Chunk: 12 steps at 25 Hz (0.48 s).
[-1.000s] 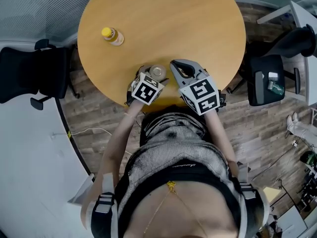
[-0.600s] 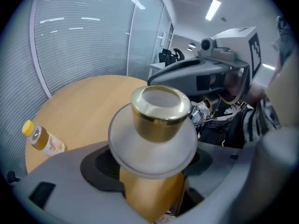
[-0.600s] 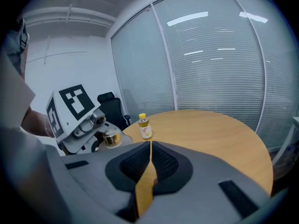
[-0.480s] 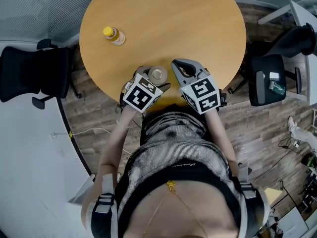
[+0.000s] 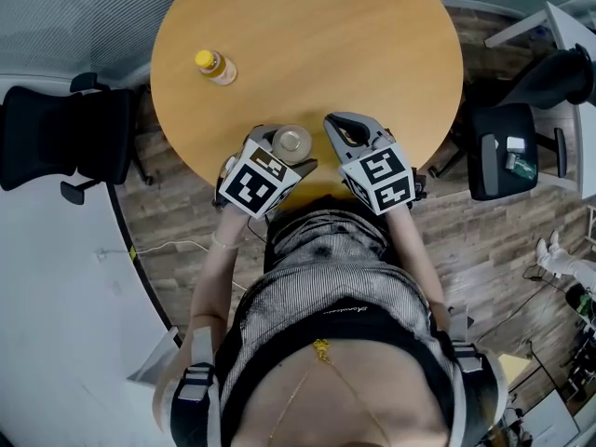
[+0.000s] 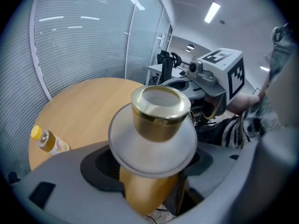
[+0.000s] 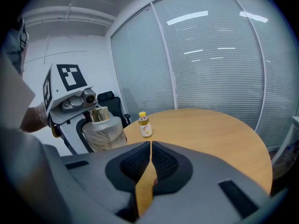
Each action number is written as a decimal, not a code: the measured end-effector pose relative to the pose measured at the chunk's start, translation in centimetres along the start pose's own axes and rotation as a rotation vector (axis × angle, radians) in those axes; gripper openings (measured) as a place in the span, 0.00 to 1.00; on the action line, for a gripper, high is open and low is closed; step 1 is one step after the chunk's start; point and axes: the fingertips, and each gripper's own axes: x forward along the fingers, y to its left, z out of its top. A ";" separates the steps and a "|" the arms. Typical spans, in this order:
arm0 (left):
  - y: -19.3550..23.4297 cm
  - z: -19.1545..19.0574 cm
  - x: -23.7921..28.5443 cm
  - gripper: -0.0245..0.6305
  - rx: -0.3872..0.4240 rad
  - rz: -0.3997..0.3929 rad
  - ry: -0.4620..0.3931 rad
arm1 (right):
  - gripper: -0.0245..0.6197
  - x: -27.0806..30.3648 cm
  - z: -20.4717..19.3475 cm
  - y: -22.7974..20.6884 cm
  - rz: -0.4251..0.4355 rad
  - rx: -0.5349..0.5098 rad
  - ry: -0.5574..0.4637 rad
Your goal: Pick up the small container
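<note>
Clearly, the small container (image 6: 159, 120), a frosted jar with a gold collar around its open mouth, sits clamped between the jaws of the left gripper (image 5: 279, 152). The jaws press on its lower body from either side, and its mouth is tipped toward that gripper's camera. In the head view it lies over the near edge of the round wooden table (image 5: 354, 45), just left of the middle. Whether its base is off the tabletop is hard to judge, since the gripper bodies hide its underside.

Just to its right is the right gripper (image 7: 150, 146), with its jaws closed together and nothing between them, only a thin line where the pads meet. Its tips point toward the far side of the table.

Well apart, on the far left of the table, a little bottle with a yellow cap (image 5: 214, 67) stands upright. A black office chair (image 5: 65, 138) stands on the floor left of the table, and another dark chair (image 5: 503, 152) on the right.
</note>
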 end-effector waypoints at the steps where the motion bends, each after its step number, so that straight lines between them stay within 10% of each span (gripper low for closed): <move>1: 0.0 0.1 -0.3 0.57 0.002 0.002 0.000 | 0.08 0.0 0.0 0.1 0.001 -0.001 0.000; 12: 0.3 2.0 -3.6 0.57 0.044 0.030 -0.021 | 0.08 0.4 -0.1 0.3 0.011 -0.006 0.010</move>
